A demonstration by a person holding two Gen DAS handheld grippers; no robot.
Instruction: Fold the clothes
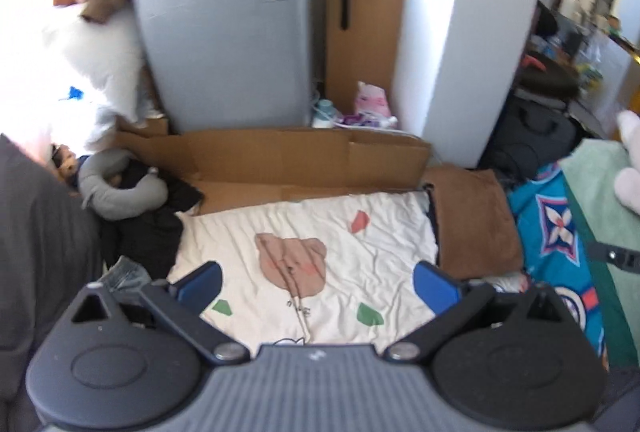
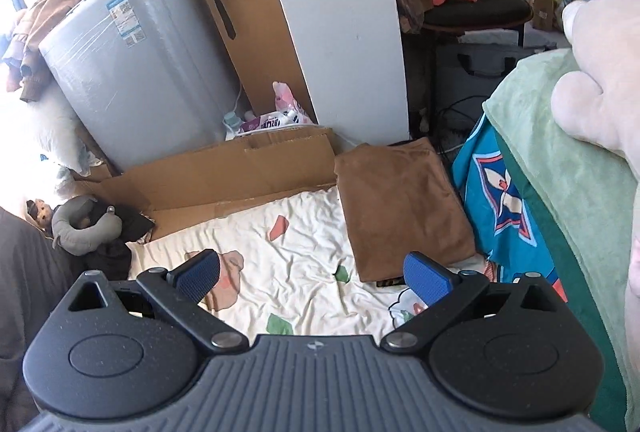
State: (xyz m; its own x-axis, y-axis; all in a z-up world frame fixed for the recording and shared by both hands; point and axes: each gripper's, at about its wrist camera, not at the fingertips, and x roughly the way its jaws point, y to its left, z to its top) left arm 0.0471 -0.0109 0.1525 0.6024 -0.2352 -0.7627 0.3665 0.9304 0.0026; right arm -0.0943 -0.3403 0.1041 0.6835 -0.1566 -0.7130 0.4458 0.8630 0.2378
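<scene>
Left gripper [image 1: 318, 282] hovering wide open over sheet [image 1: 320, 232], gripping nothing. Right gripper [image 2: 316, 278] likewise spread, empty, near folded brown cloth [image 2: 400, 208].

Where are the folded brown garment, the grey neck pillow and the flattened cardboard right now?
folded brown garment [image 2: 404, 208], right wrist view, middle of its top face.
grey neck pillow [image 1: 120, 194], left wrist view, its curved front.
flattened cardboard [image 2: 224, 168], right wrist view, its upright flap.
</scene>
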